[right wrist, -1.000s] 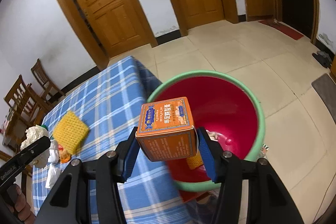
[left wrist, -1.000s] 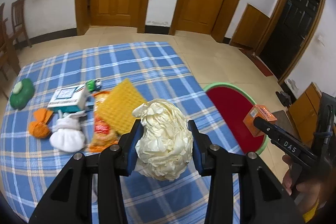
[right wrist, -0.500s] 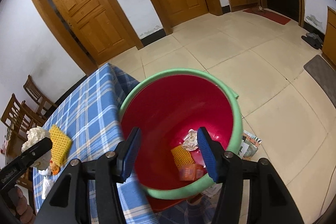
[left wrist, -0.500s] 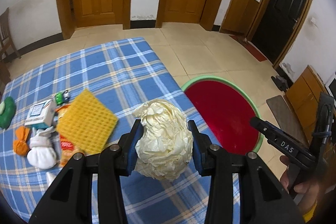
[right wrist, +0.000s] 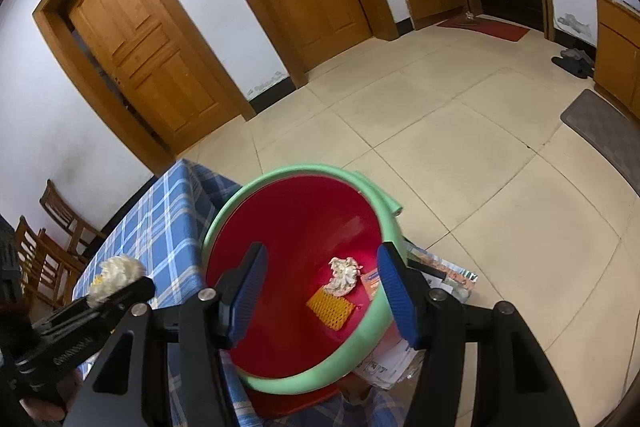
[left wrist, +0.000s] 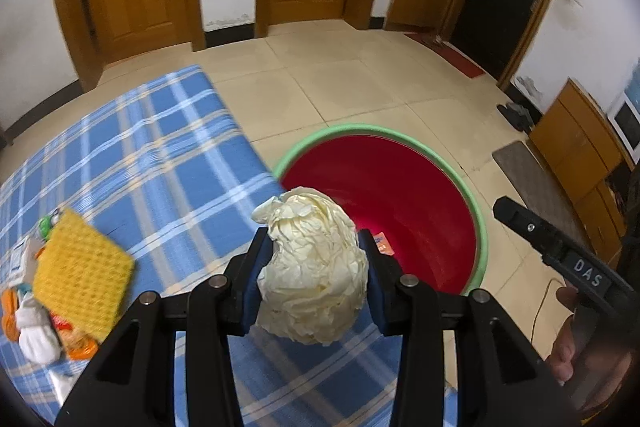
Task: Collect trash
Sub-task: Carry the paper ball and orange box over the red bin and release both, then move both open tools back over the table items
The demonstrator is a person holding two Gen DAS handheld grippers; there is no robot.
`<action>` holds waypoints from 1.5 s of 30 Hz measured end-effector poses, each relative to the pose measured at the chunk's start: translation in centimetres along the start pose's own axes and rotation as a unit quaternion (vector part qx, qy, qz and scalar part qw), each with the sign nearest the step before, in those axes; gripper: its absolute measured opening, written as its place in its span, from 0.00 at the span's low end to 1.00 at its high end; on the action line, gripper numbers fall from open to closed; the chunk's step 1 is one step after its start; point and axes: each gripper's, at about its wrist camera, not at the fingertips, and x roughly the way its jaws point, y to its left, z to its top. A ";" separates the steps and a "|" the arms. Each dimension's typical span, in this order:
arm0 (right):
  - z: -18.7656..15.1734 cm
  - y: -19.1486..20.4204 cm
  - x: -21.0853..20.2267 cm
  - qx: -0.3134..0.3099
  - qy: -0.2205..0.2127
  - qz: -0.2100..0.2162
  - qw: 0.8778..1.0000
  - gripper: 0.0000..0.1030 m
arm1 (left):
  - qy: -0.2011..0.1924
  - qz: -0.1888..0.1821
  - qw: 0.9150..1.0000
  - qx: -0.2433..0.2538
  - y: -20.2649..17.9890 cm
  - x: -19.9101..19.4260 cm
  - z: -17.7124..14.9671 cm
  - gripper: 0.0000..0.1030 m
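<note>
The crumpled cream paper ball (left wrist: 312, 267) sits clamped between the blue pads of your left gripper (left wrist: 313, 281), both pads pressing its sides; it is held in the air over the edge of the blue plaid tablecloth (left wrist: 160, 163), just at the near rim of the red bin (left wrist: 404, 211) with the green lip. From the right wrist view the same ball shows as a pale lump (right wrist: 116, 279) at the tip of the left gripper, beside the bin and above the cloth. Your right gripper (right wrist: 320, 293) hangs above the bin mouth with its jaws apart and nothing between them; the gap frames the bin's interior. On the bin floor lie a small crumpled paper wad (right wrist: 342, 275), a yellow waffle-textured piece (right wrist: 331, 309) just beside it, and an orange box (right wrist: 370, 281) partly hidden behind the right pad. On the cloth, well apart from the ball, you have left a yellow sponge (left wrist: 80, 275), a white wad (left wrist: 36, 331) and an orange wrapper (left wrist: 80, 345) close together at the left edge. Some printed papers (right wrist: 436, 275) lie on the tiled floor, touching the bin's outer wall.
</note>
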 end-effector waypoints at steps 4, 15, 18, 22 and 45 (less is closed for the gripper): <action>0.3 -0.9 -0.2 0.012 -0.003 0.000 1.000 0.59 | 0.009 -0.008 1.000 0.019 -1.5 1.4 0.6 0.42; 0.8 -2.1 -0.8 0.032 -0.014 -0.001 0.999 0.62 | 0.004 0.004 0.999 0.040 -3.5 2.2 1.8 0.61; 0.8 -2.1 -0.9 0.033 -0.014 0.001 0.999 0.62 | 0.002 0.003 0.999 0.034 -3.4 2.0 1.8 0.61; 0.8 -1.9 -1.0 0.030 -0.012 0.005 0.999 0.63 | -0.001 0.003 1.000 0.025 -2.9 1.3 1.7 0.61; -0.9 4.3 -2.0 -0.036 0.005 0.058 0.998 0.66 | -0.030 0.041 0.997 -0.063 3.7 -6.2 -2.9 0.61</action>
